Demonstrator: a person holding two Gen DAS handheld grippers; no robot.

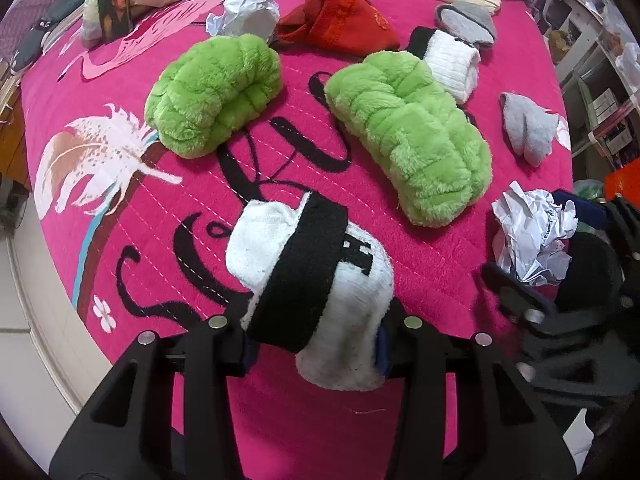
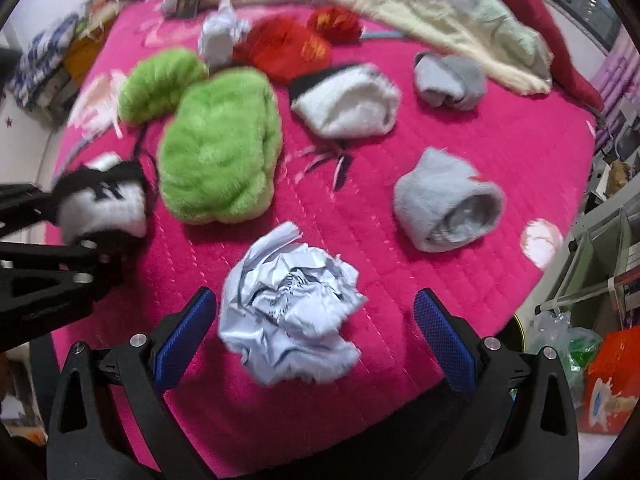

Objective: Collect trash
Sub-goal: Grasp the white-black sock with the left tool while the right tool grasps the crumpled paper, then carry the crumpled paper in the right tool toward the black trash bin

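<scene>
A crumpled white paper ball (image 2: 290, 306) lies on the pink bedspread between the spread fingers of my right gripper (image 2: 316, 328), which is open around it. The same ball shows in the left wrist view (image 1: 532, 236) with the right gripper (image 1: 532, 300) beside it. A second paper ball (image 1: 246, 10) lies at the far side (image 2: 220, 34). My left gripper (image 1: 314, 344) is shut on a white and black rolled sock (image 1: 320, 280), also visible at the left of the right wrist view (image 2: 104, 204).
Two green plush slippers (image 1: 216, 92) (image 1: 416, 136), red cloth (image 1: 340, 16), grey socks (image 2: 448, 200) (image 2: 450, 80) and another white sock (image 2: 348, 106) lie on the bedspread (image 1: 160, 208). Blankets (image 2: 440, 12) are piled at the back. Shelves (image 1: 600, 92) and an orange box (image 2: 612, 384) stand on the right.
</scene>
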